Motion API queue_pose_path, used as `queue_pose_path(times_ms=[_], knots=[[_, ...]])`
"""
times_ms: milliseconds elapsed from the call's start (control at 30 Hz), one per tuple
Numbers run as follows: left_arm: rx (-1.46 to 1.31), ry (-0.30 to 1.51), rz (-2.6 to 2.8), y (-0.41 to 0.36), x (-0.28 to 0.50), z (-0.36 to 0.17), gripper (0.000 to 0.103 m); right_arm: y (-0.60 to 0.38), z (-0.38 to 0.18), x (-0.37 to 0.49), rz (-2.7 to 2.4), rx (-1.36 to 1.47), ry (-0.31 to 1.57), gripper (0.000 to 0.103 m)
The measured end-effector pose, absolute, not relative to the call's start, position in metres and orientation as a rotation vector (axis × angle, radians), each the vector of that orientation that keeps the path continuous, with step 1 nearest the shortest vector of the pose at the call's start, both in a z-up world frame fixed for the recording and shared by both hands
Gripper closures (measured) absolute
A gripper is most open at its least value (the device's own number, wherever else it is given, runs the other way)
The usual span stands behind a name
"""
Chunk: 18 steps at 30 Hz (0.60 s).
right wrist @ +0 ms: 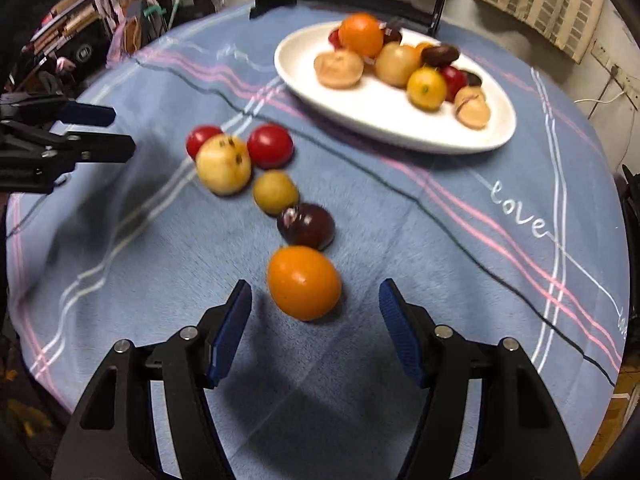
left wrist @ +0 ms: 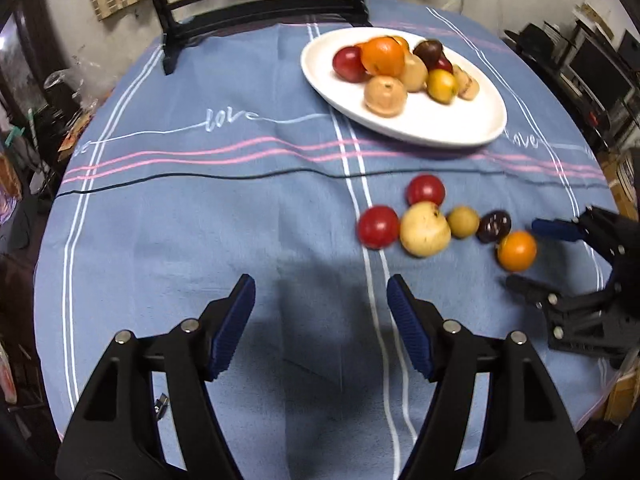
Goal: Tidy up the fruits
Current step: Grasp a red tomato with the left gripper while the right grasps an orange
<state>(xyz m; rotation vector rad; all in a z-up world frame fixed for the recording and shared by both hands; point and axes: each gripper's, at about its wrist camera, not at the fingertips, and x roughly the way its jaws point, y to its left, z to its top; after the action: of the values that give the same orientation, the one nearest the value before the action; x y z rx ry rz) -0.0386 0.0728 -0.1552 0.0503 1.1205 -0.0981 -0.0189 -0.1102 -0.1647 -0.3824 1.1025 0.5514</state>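
Observation:
A white oval plate [left wrist: 452, 126] [right wrist: 384, 128] holds several fruits at the far side of the table. Several loose fruits lie in a row on the blue cloth: two red ones [left wrist: 378, 227] [right wrist: 270, 147], a pale yellow one [left wrist: 425, 229] [right wrist: 224, 165], a small tan one [left wrist: 463, 221] [right wrist: 276, 192], a dark purple one [left wrist: 495, 226] [right wrist: 306, 226] and an orange one [left wrist: 516, 251] [right wrist: 304, 282]. My right gripper [right wrist: 315, 292] [left wrist: 520, 252] is open, its fingertips either side of the orange fruit. My left gripper [left wrist: 321, 288] [right wrist: 120, 130] is open and empty, near of the row.
A dark chair [left wrist: 260, 4] stands behind the table. A thin black cable [left wrist: 200, 178] runs across the cloth between plate and loose fruits. Cluttered shelves [right wrist: 72, 28] stand beside the table.

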Motion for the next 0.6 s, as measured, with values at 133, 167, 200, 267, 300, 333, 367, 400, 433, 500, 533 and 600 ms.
queue_pose_path(times_ms=[133,167,200,267,300,333,367,400,433,500,533,600], knots=[[0.139,1.086,-0.148,0.062,-0.032,-0.165,0.033,-0.111,-0.166,-0.017,0.571,-0.358,1.13,0.068],[0.16,1.082,-0.167,0.06,-0.029,-0.168,0.033,-0.114,-0.163,-0.016,0.572,-0.332,1.131,0.068],[0.181,1.078,-0.188,0.056,-0.025,-0.171,0.033,-0.116,-0.159,-0.018,0.57,-0.308,1.134,0.068],[0.223,1.068,-0.225,0.051,-0.016,-0.176,0.033,-0.127,-0.154,-0.017,0.553,-0.241,1.145,0.068],[0.241,1.067,-0.246,0.048,-0.01,-0.178,0.033,-0.13,-0.152,-0.018,0.54,-0.224,1.147,0.068],[0.265,1.065,-0.269,0.045,-0.006,-0.181,0.033,-0.132,-0.151,-0.018,0.529,-0.211,1.151,0.068],[0.281,1.059,-0.275,0.043,-0.003,-0.183,0.035,-0.135,-0.15,-0.018,0.518,-0.192,1.156,0.068],[0.293,1.048,-0.29,0.041,0.001,-0.183,0.035,-0.137,-0.15,-0.017,0.509,-0.181,1.161,0.068],[0.289,1.041,-0.31,0.042,0.005,-0.183,0.036,-0.139,-0.151,-0.019,0.502,-0.17,1.165,0.068],[0.271,1.042,-0.345,0.042,0.011,-0.184,0.041,-0.143,-0.152,-0.02,0.489,-0.15,1.174,0.068],[0.268,1.042,-0.363,0.042,0.014,-0.184,0.042,-0.143,-0.152,-0.02,0.485,-0.141,1.176,0.068],[0.266,1.041,-0.404,0.04,0.018,-0.186,0.049,-0.143,-0.152,-0.022,0.478,-0.134,1.177,0.068]])
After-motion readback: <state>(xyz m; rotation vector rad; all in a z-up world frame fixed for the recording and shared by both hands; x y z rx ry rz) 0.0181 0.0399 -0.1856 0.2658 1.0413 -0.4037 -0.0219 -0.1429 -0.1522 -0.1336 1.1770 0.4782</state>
